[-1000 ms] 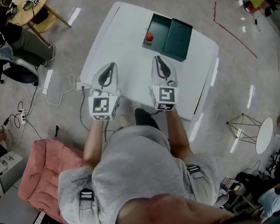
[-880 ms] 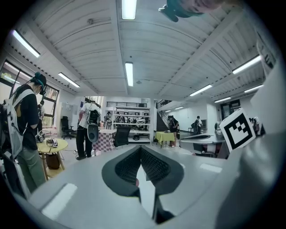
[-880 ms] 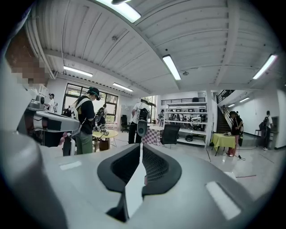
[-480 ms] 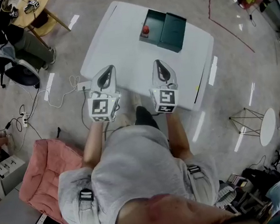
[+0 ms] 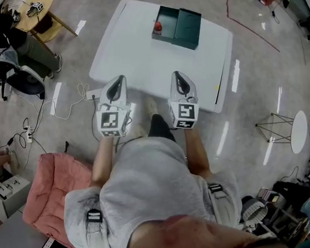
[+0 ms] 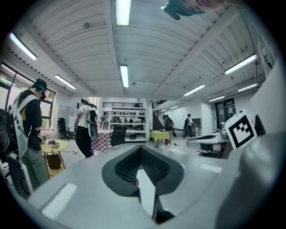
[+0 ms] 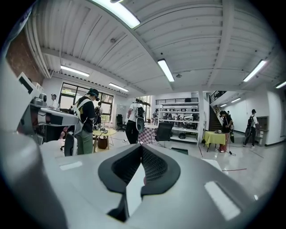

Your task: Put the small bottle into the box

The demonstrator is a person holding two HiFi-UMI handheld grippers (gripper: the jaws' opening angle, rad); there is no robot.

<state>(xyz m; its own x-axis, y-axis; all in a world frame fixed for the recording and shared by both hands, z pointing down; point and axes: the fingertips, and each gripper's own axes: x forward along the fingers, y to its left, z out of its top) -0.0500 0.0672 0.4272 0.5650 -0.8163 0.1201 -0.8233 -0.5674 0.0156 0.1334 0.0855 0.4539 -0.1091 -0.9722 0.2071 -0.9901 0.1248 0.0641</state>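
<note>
Left gripper (image 5: 118,80), left of centre, holds its 2 jaws together, empty; right gripper (image 5: 177,75) beside it has just closed, empty too. Small bottle (image 5: 158,26) sits in the green box (image 5: 188,24), upper centre, on the table (image 5: 130,46).

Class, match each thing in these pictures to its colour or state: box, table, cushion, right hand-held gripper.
Column one:
1. box
2. table
3. cushion
4. right hand-held gripper

Column two:
A. white
B. shut, nothing between the jaws
C. dark green
D. pink

Pairs: 1-C, 2-A, 3-D, 4-B
</note>
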